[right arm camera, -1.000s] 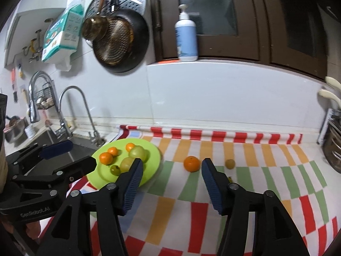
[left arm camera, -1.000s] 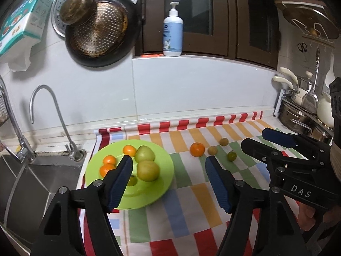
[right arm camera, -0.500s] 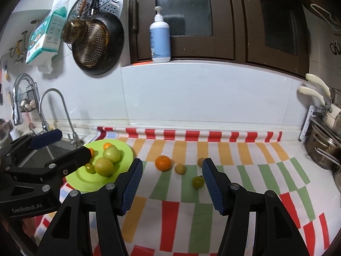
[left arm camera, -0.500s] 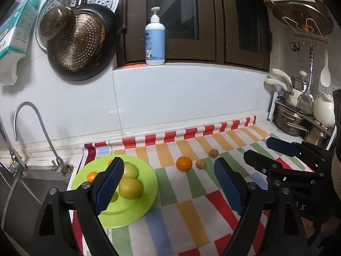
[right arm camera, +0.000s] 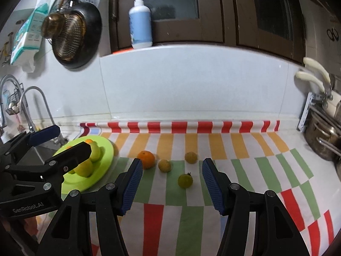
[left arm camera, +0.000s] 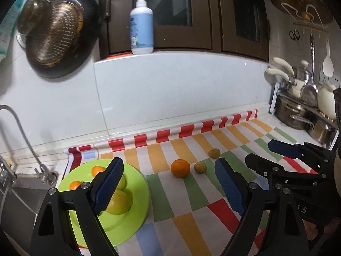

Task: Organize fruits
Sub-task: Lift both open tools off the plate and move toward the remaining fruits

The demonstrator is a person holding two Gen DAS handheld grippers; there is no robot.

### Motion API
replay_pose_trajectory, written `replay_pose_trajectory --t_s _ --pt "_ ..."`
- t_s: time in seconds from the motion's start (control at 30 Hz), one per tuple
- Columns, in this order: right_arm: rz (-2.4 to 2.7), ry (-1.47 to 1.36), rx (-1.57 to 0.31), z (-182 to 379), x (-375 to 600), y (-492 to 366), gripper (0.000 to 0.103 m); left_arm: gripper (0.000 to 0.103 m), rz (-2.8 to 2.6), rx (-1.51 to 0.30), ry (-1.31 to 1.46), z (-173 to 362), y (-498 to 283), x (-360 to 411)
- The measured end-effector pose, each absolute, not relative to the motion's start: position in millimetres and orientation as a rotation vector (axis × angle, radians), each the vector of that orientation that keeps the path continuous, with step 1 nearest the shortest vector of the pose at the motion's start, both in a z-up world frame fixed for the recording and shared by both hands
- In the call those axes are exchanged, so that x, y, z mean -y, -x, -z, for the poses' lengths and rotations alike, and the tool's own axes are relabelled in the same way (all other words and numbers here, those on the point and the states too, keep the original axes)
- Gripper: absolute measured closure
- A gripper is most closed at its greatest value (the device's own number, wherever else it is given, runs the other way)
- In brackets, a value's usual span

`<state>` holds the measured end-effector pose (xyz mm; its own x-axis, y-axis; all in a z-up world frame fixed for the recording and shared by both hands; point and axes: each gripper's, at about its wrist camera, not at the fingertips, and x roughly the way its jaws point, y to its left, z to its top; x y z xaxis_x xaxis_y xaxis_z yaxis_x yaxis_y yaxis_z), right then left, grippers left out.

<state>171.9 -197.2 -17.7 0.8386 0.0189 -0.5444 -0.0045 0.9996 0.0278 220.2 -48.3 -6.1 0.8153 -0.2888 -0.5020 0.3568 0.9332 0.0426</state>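
Evidently between picks, the left gripper (left arm camera: 168, 185) and right gripper (right arm camera: 170, 181) both hang spread and empty. Four loose fruits, including an orange (right arm camera: 146, 159) and a green fruit (right arm camera: 185, 181), lie beside the green plate (right arm camera: 102, 164); next, one gripper should likely descend around one.

Home kitchen | sink tap (left arm camera: 19, 132) left of the striped mat (left arm camera: 191, 192) | pans (left arm camera: 57, 40) hung above the tap | pots (left arm camera: 298, 113) right of the mat

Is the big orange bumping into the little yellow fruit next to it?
Apart. In the left wrist view, a strip of tablecloth shows plainly between the orange and the small yellow fruit.
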Motion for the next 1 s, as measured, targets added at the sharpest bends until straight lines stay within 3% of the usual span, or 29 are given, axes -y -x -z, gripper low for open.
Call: replay_pose_trajectory --t_s 0.53,0.77,1.0 --pt "0.006 -0.077 -0.699 69.7 217.1 -219.8 0.044 0.025 0.396 -0.658 -0.171 60.7 -280.3 73.6" --pt "-0.003 -0.112 -0.762 91.6 223.5 -238.3 0.045 0.033 0.411 -0.736 -0.168 82.1 -306.7 79.2" --pt "-0.005 -0.151 -0.799 105.6 227.4 -248.9 0.053 0.036 0.426 -0.792 -0.153 96.4 -323.8 85.7"
